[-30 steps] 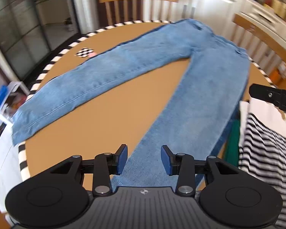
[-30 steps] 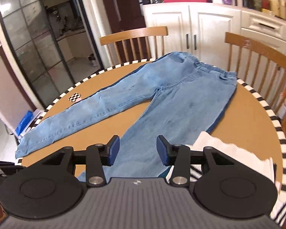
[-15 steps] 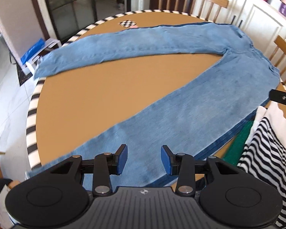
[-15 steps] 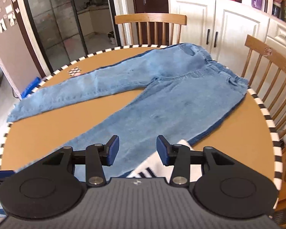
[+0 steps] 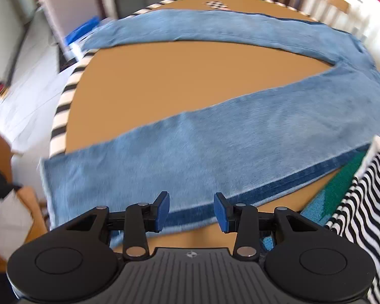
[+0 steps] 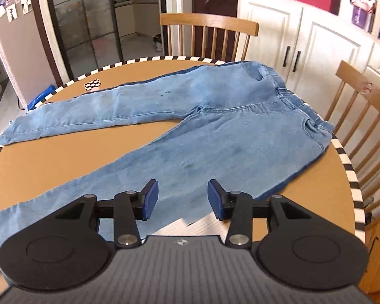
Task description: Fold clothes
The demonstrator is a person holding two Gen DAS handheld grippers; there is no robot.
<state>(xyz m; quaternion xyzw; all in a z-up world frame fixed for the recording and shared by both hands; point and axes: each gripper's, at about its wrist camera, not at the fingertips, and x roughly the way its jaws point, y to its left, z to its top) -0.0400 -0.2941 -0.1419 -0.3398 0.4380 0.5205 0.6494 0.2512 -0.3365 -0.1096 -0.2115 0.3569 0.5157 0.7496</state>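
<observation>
Right wrist view shows the jeans (image 6: 215, 131) spread flat on the round brown surface (image 6: 63, 157), light blue denim with the waistband at the far right and the two legs splayed apart toward the left. A few darker spots mark the thigh area, and a darker blue band runs along the outer edges. One leg lies along the far side, its hem near the left rim; the other runs diagonally to the near left, where its hem hangs over the striped rim in the left wrist view. No brand or readable writing shows; a small checkered marker (image 6: 93, 85) sits on the surface just beyond the far leg.

The right gripper (image 6: 182, 198) hovers over the near leg, jaws partly open and holding nothing. The left gripper (image 5: 191, 211) hangs above the near leg's dark edge, jaws likewise partly open and empty. A striped garment (image 5: 362, 207) lies just right of it, beside green cloth (image 5: 342, 185). Wooden chairs (image 6: 207, 38) stand beyond.
</observation>
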